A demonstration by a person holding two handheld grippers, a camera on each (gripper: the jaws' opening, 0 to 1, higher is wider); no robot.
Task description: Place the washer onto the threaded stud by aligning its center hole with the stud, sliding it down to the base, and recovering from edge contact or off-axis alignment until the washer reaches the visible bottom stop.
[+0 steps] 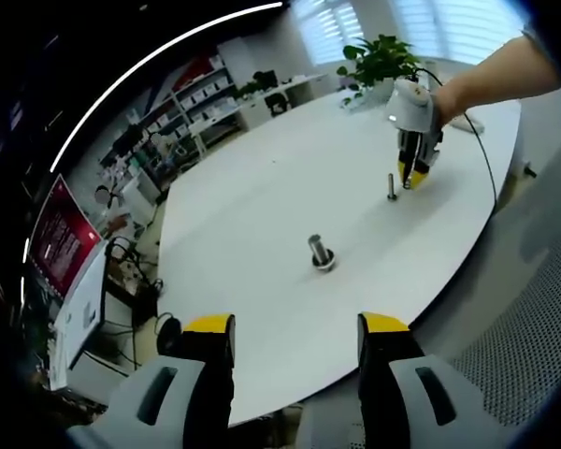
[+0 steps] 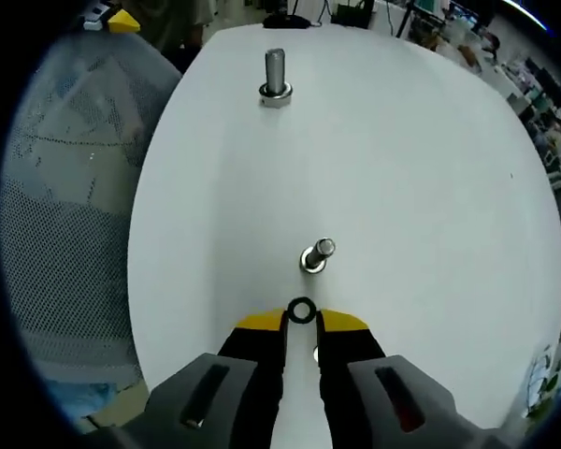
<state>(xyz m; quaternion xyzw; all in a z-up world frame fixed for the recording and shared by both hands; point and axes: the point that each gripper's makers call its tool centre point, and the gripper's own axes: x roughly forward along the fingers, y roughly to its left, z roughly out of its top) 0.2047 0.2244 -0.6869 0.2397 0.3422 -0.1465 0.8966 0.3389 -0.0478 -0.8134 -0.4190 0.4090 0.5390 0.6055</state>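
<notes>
Washer [image 2: 301, 311]: small dark ring, pinched between the tips of my right tongs [image 2: 301, 323], jaws nearly closed on it, held just short of the near threaded stud [image 2: 316, 255]. Stud: upright on the white table [image 2: 430, 187], not yet entered. Second stud [image 2: 275, 79]: farther off on the same table, well apart. Left tongs [image 1: 297, 341]: jaws wide apart, holding nothing, hanging back at the table's edge. Potted plant [image 1: 381, 58]: far end of table.

Right gripper [image 2: 301, 323] pinches nearly closed with arm outstretched; left gripper [image 1: 296, 335] gapes wide.
</notes>
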